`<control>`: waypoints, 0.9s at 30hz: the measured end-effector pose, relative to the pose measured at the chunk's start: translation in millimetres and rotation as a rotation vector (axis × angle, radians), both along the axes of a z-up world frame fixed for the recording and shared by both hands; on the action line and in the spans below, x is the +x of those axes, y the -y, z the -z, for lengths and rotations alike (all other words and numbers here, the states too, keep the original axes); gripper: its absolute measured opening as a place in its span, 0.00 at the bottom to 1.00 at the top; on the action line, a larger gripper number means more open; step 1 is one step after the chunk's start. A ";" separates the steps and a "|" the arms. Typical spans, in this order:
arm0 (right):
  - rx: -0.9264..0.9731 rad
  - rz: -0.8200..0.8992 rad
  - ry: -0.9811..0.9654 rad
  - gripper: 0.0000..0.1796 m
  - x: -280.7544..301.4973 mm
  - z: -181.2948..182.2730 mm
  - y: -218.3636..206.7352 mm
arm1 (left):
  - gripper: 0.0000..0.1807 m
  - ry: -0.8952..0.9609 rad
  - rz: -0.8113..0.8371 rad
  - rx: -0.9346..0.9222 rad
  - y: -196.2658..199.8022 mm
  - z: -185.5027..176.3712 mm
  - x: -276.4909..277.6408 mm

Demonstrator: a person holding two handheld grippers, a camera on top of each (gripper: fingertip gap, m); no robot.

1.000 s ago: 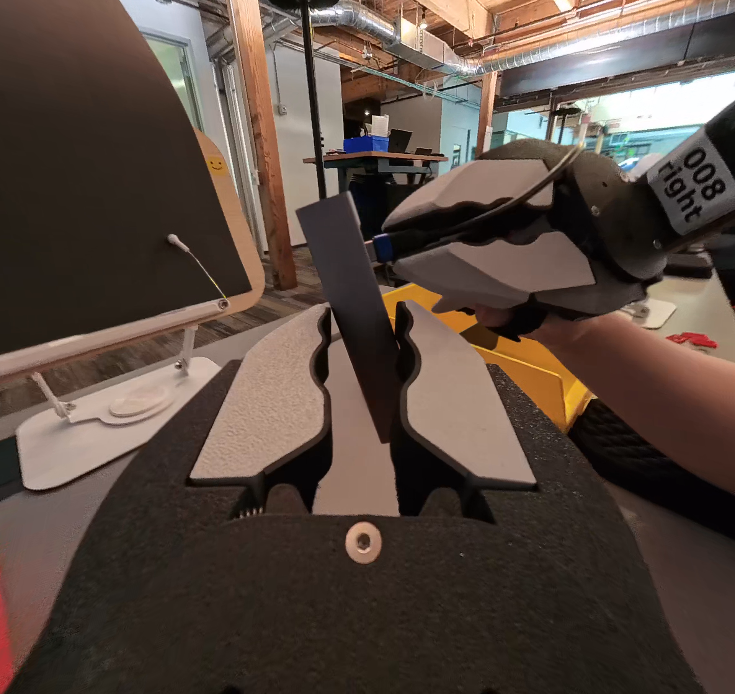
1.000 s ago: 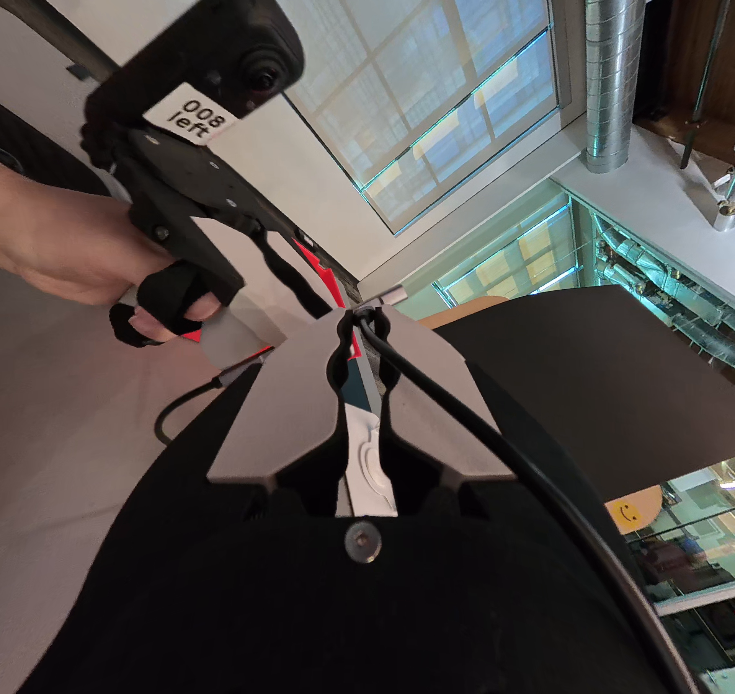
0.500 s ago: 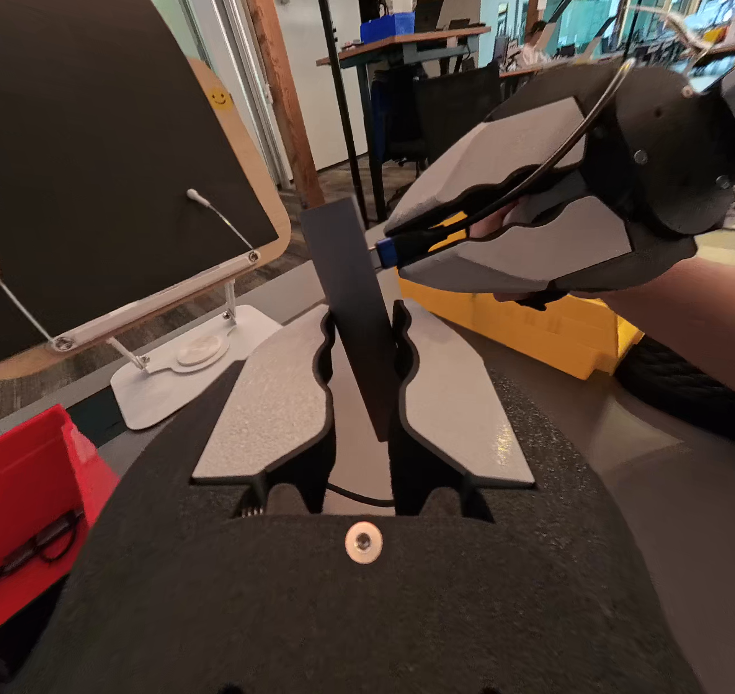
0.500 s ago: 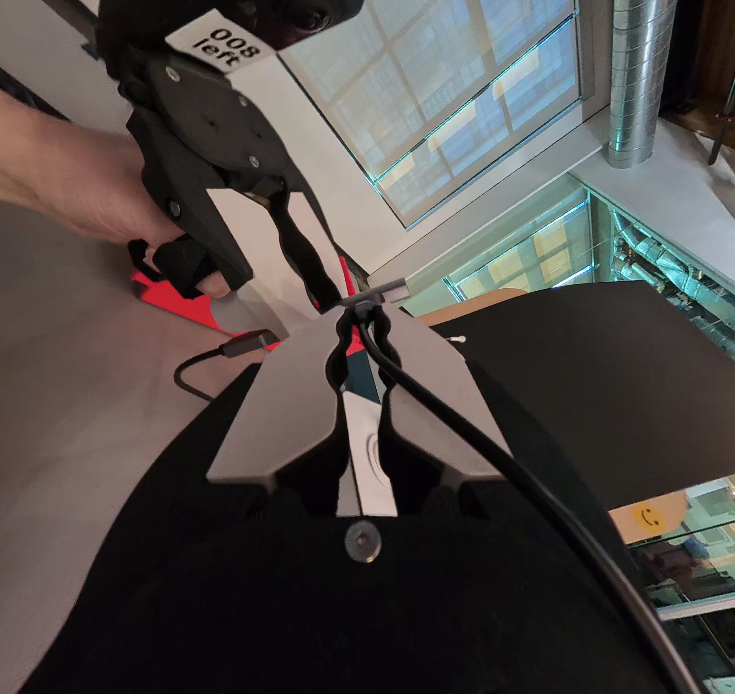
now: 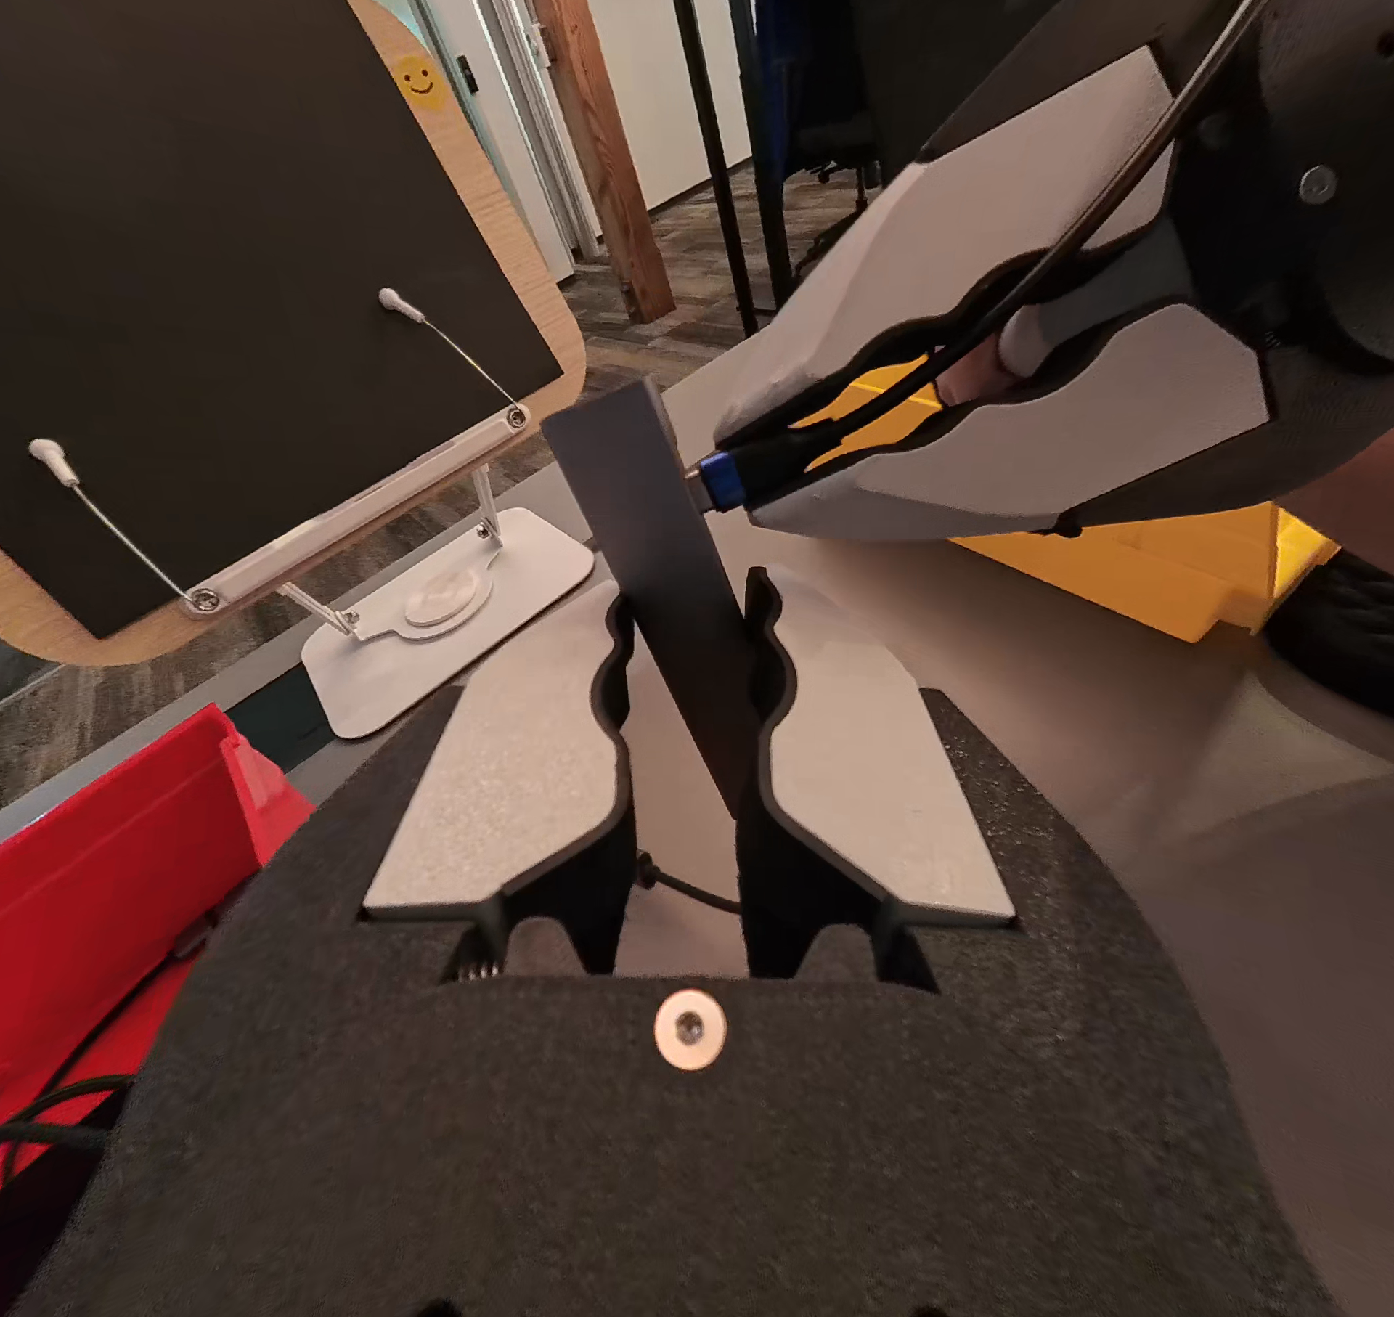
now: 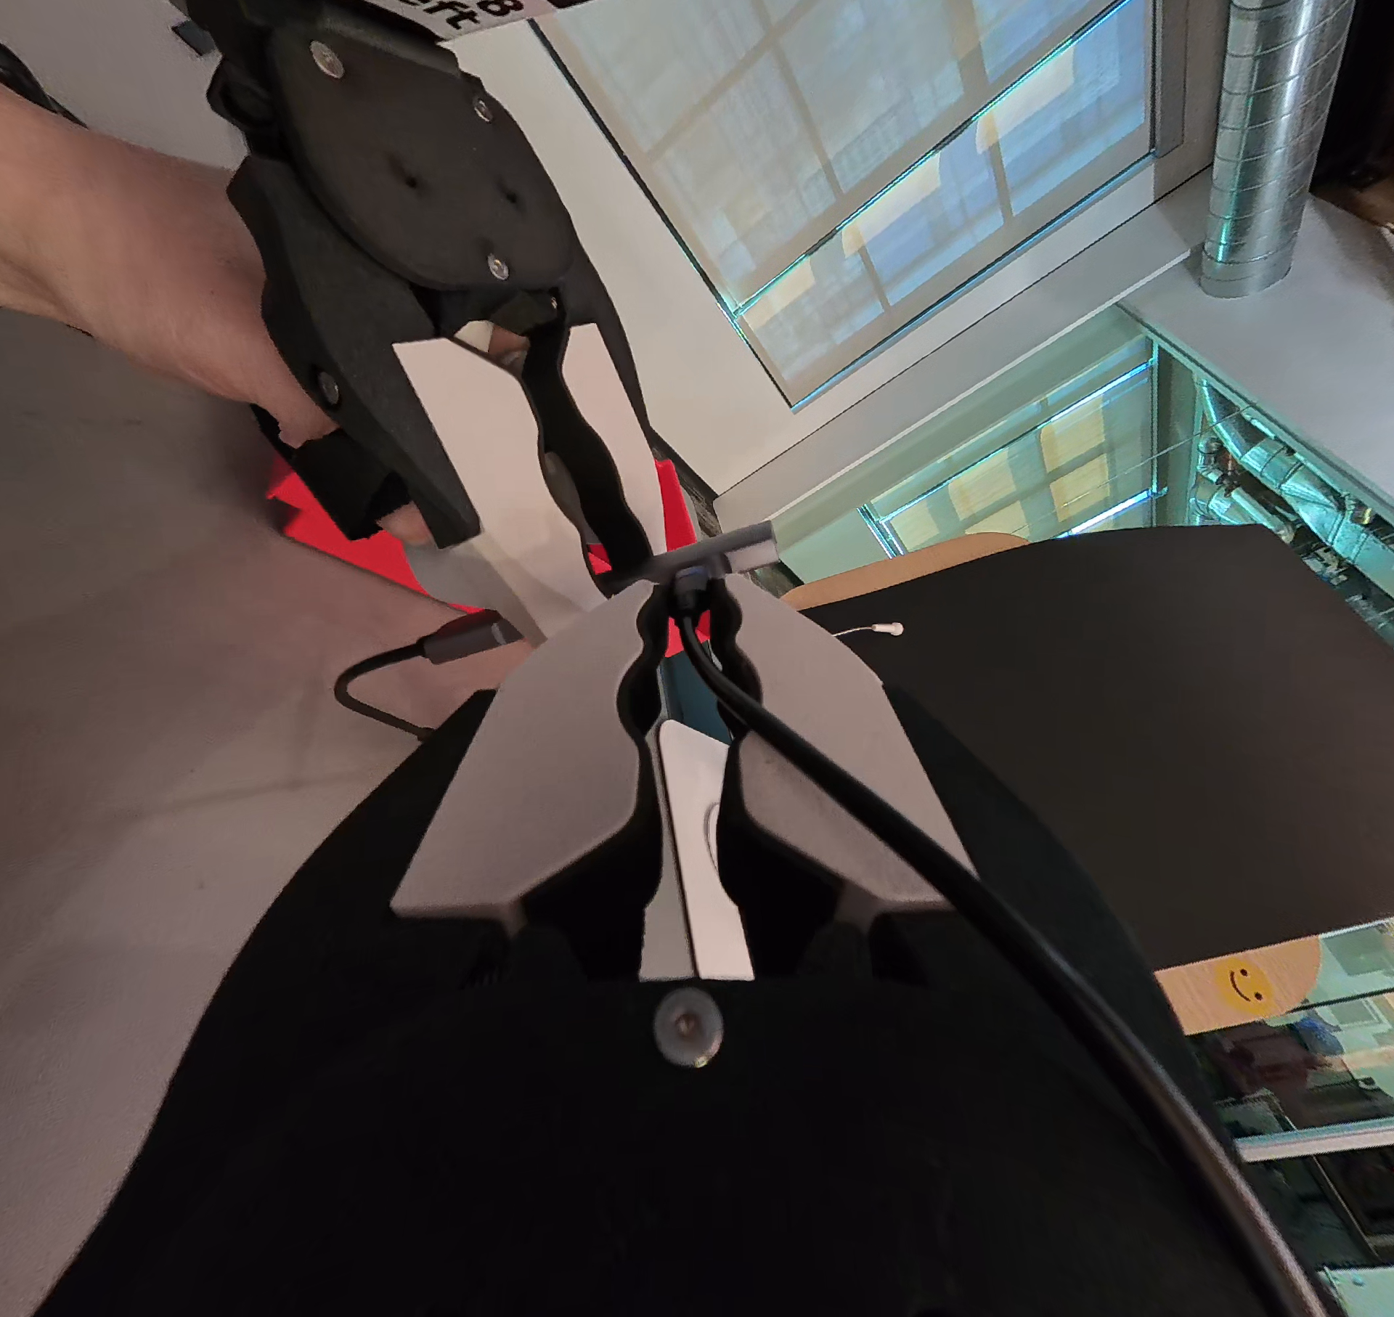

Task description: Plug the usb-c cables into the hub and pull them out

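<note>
Grey tabletop (image 5: pixel 1131 790) runs under both my claws, with open office floor, a wooden post and desks beyond its far edge.

My left claw (image 5: pixel 690 647) is closed narrow on the hub (image 5: pixel 656 526), a dark flat bar that stands tilted, its top end leaning left and away past the tips. My right claw (image 6: pixel 690 594) pinches the cable (image 6: pixel 867 790) just behind its blue-collared plug (image 5: pixel 720 483). In the left view the plug's metal tip meets the hub's right edge near the top; I cannot tell how deep it sits. In the right view the hub (image 6: pixel 701 553) lies crosswise just ahead of my tips, with the plug touching it.

Left of my left claw sits a red bin (image 5: pixel 113 904); a black cord shows at its lower corner, the rest of the inside is cut off. Behind my right claw lies a yellow bin (image 5: pixel 1131 572), its contents hidden by the claw body.

Ahead and left of the hub a dark board (image 5: pixel 226 225) leans on a white stand (image 5: pixel 452 624), just beside the table's far edge, so room is tight that way. Between the stand and yellow bin the table is bare.

A second plug (image 6: pixel 468 636) on a looped cord lies on the table left of my right claw, below the left claw (image 6: pixel 603 519). The held cable trails back over my right claw and leaves the picture.
</note>
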State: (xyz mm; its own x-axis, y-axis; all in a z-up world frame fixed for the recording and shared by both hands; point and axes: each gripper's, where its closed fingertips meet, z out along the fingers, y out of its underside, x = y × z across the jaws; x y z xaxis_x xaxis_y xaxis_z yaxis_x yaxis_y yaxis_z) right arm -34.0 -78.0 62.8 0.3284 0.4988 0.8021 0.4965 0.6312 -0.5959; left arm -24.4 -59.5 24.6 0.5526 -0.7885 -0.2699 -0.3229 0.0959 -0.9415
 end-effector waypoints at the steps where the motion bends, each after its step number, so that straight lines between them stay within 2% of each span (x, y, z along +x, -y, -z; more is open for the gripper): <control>1: 0.001 0.005 0.008 0.06 -0.4 0.4 0.1 | 0.16 -0.003 -0.001 0.003 0.1 0.1 0.1; 10: -0.013 0.064 0.057 0.06 2.3 2.7 -4.9 | 0.16 -0.026 -0.025 0.041 0.2 0.0 -0.3; 20: -0.049 0.040 0.018 0.06 0.8 3.7 -5.8 | 0.16 -0.026 -0.032 0.056 0.5 -1.8 -2.6; 27: -0.124 0.039 -0.007 0.07 -2.7 23.8 -22.0 | 0.16 -0.042 -0.093 -0.078 -15.1 18.6 -8.0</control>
State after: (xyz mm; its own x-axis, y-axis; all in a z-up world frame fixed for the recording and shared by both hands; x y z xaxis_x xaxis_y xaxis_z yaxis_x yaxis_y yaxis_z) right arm -36.7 -56.0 39.0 0.3549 0.5806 0.7328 0.5144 0.5332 -0.6716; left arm -32.4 -44.4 5.9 0.6138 -0.7539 -0.2341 -0.3662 -0.0092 -0.9305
